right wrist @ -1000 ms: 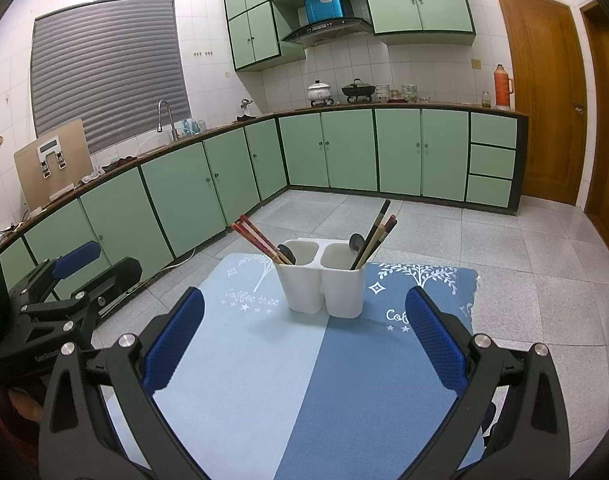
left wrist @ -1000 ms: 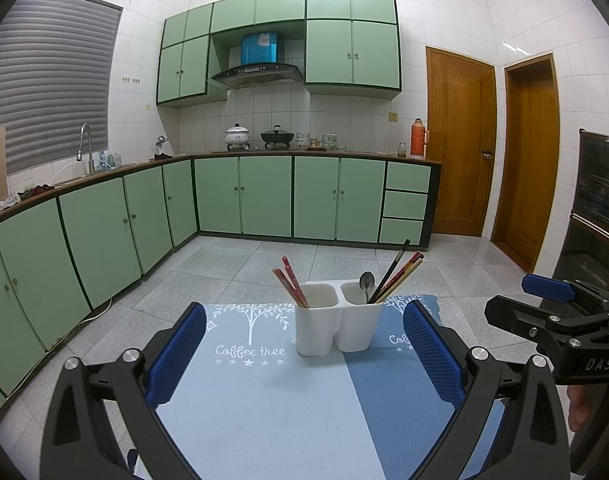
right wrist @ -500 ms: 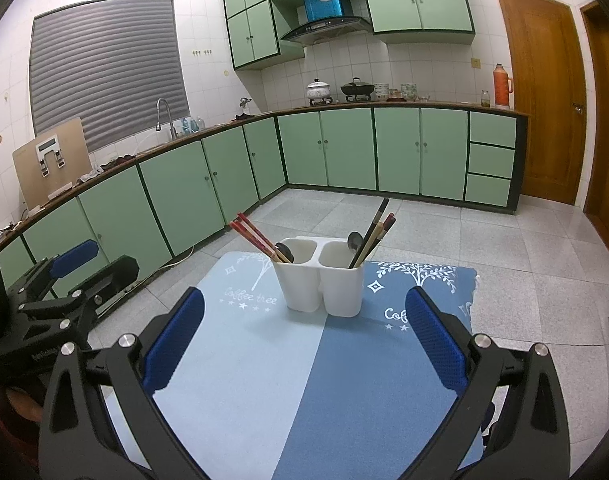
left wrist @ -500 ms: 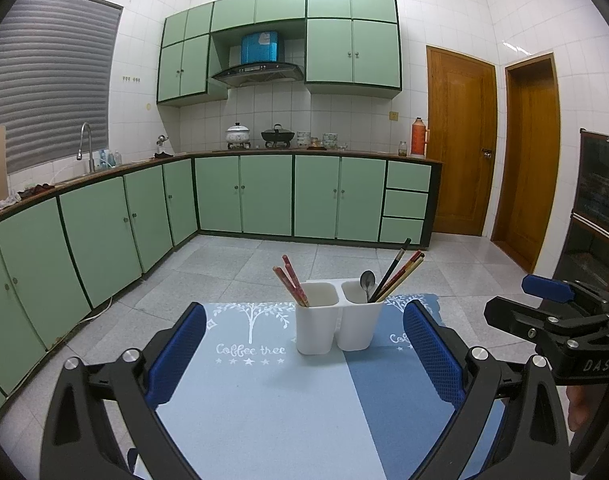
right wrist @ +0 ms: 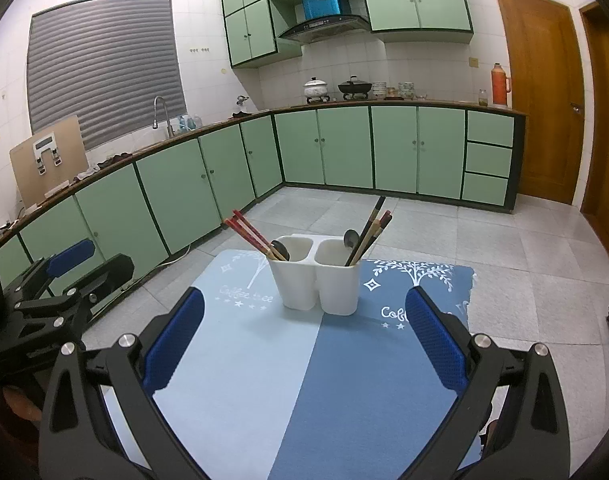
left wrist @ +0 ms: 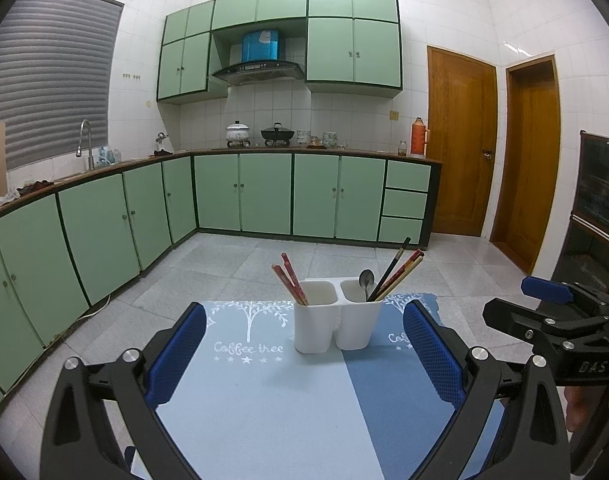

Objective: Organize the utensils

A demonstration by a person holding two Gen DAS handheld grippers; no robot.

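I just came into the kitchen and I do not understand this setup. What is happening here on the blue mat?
A person holds a two-finger tool in each hand over a blue mat. Both the left tool and the right tool are open and hold nothing. They point at a white two-cup holder standing on the mat. Red chopsticks and a dark spoon lean in its left cup; a metal spoon and more chopsticks stand in the right cup. Nothing is being touched at this moment.
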